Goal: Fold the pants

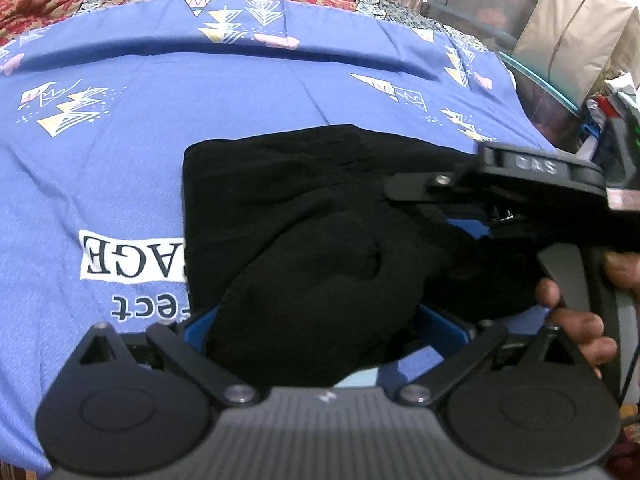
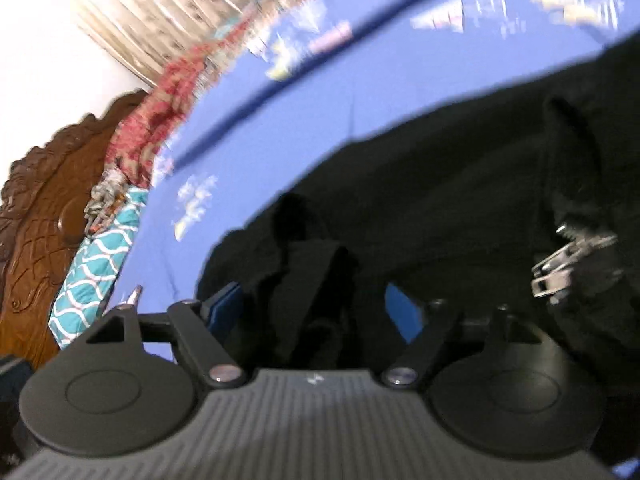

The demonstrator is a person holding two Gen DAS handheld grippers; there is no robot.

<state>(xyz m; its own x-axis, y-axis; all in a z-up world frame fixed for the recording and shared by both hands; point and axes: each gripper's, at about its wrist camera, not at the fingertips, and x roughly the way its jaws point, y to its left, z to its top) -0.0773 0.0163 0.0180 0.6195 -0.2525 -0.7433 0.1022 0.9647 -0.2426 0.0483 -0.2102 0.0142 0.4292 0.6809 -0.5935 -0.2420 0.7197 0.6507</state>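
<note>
black pants [image 1: 304, 216] fill your left gripper [image 1: 320, 328], pinched in a bunch between its blue fingers [image 1: 196, 330]; your right gripper [image 2: 316, 304] also clamps cloth. they're bundled compactly near the bedsheet's [image 1: 120, 168] right edge, so folding looks nearly done, with only laying flat left.

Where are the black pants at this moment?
The black pants lie on the blue printed sheet, bunched between the left gripper fingers, with the right gripper gripping them from the right.
</note>
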